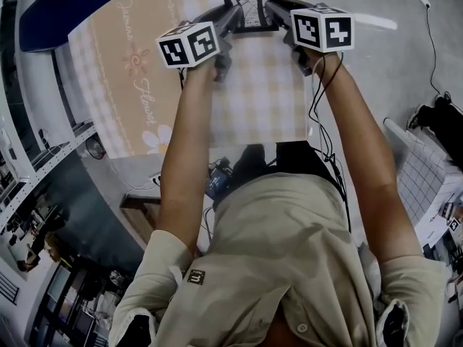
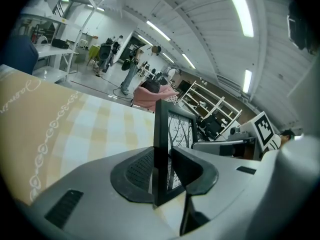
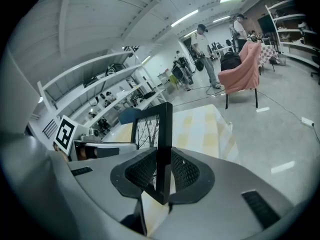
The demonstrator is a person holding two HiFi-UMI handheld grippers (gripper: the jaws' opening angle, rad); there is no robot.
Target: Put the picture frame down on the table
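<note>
Left gripper and right gripper, at 12 o'clock, each clamp one side edge of the upright picture frame at the far end of the checked tablecloth. I cannot tell whether it touches the cloth. A blue chair sits at 10 o'clock, a white crate at 4 o'clock, and a pink-draped chair farther off.

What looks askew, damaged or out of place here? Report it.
Nothing stands out. The picture frame looks intact and upright, clamped at its side edges by the left gripper and right gripper over the checked tablecloth. No spill or damage shows.
</note>
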